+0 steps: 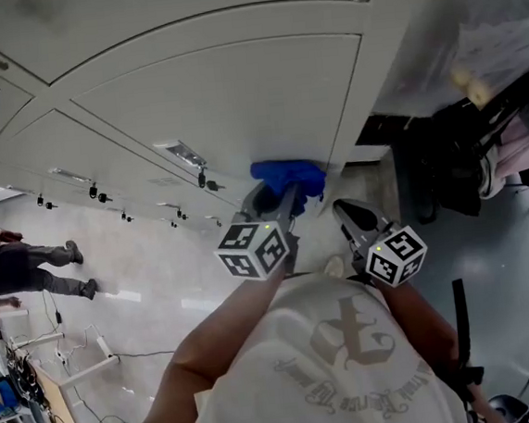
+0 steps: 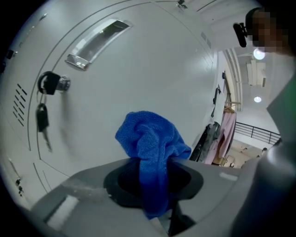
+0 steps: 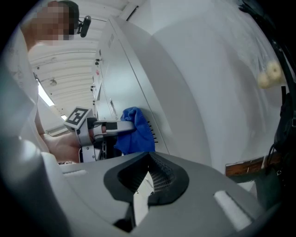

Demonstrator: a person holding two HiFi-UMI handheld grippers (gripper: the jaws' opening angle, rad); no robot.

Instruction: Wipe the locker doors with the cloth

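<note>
My left gripper (image 1: 285,197) is shut on a bunched blue cloth (image 1: 289,177), which is pressed against the lower part of a white locker door (image 1: 235,97). In the left gripper view the cloth (image 2: 150,139) bulges out of the jaws in front of the door (image 2: 152,69), right of a recessed handle (image 2: 97,41) and a lock with a hanging key (image 2: 42,118). My right gripper (image 1: 346,212) hangs just right of the left one, shut and holding nothing. From the right gripper view (image 3: 145,178) I see the left gripper (image 3: 99,127) and the cloth (image 3: 134,129) at the door.
Keys hang from several locker locks (image 1: 95,192) along the row to the left. A person's legs (image 1: 37,270) stand at the far left, and cables (image 1: 74,364) lie on the floor. Dark bags and hanging clothes (image 1: 483,157) crowd the right side beyond the locker's end.
</note>
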